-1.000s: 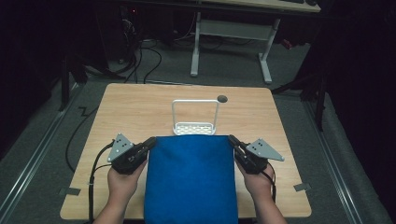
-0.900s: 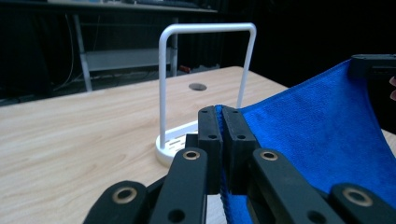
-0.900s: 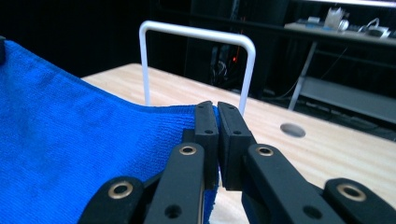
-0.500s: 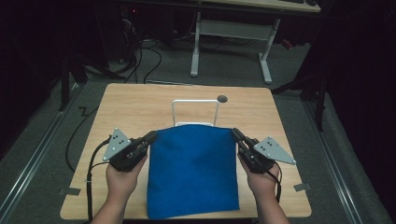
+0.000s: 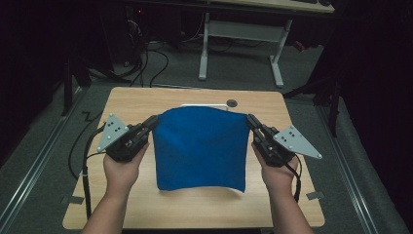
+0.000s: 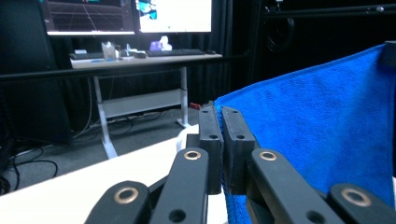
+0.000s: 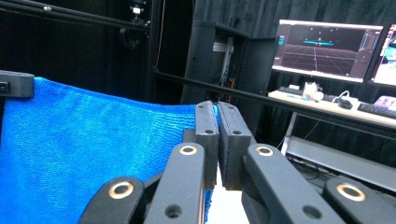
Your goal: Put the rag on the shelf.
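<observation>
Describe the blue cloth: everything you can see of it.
The blue cloth is a single plain piece with a fuzzy, towel-like pile and no visible pattern. It hangs spread out between the two claws above the wooden table. The left claw pinches its upper left corner and the right claw its upper right corner, both shut on the fabric. The top edge runs nearly taut between them with a slight arch; the lower edge appears to reach the tabletop near the person, one bottom corner slightly curled.
</observation>
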